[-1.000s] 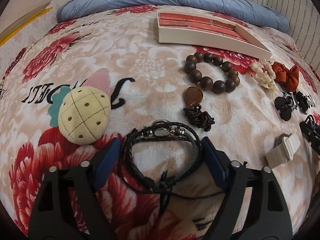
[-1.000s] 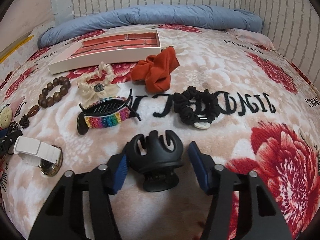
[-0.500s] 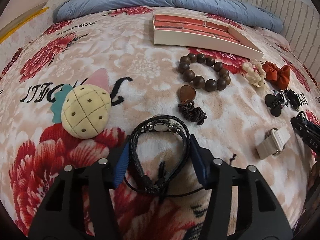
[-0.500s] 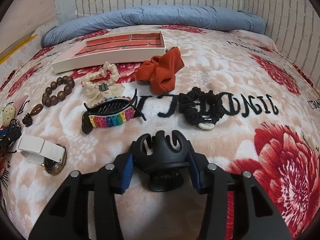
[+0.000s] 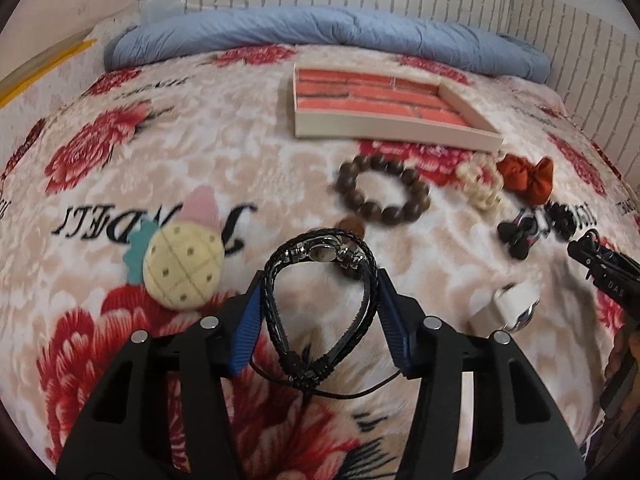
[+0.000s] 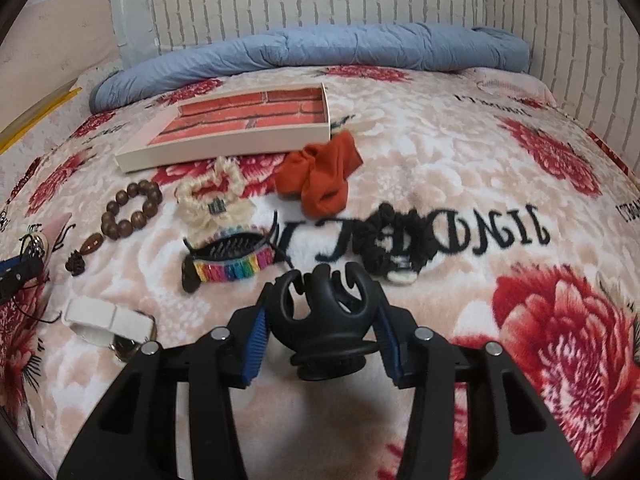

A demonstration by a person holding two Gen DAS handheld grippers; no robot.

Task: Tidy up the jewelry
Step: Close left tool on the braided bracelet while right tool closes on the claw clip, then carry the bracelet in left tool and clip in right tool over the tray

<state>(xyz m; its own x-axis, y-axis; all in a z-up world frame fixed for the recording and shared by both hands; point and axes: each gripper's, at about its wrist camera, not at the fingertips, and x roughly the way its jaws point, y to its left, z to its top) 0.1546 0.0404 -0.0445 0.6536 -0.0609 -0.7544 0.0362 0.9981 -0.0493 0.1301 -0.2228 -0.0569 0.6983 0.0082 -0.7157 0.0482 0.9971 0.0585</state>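
Observation:
My left gripper [image 5: 319, 280] is shut on a black braided bracelet [image 5: 320, 304] with a metal clasp and holds it lifted above the blanket. My right gripper [image 6: 323, 312] is shut on a black claw hair clip [image 6: 325, 320], also raised. A cream box with a brick-print bottom [image 5: 384, 106] lies open at the back; it also shows in the right wrist view [image 6: 240, 128]. On the blanket lie a brown bead bracelet [image 5: 382, 188], a cream scrunchie [image 6: 212, 200], an orange scrunchie [image 6: 320, 176], a black scrunchie [image 6: 396, 244], a rainbow claw clip [image 6: 232, 260] and a white-strap watch [image 6: 108, 320].
A plush pineapple [image 5: 182, 264] lies left of the left gripper. A rolled blue quilt [image 6: 312, 48] runs along the brick-pattern wall behind the box. The floral blanket [image 6: 540, 320] covers the whole bed.
Both grippers closed on their items and lifted them off the blanket: the left squeezed the black bracelet, the right the black claw clip. Both views rose and tilted toward the box.

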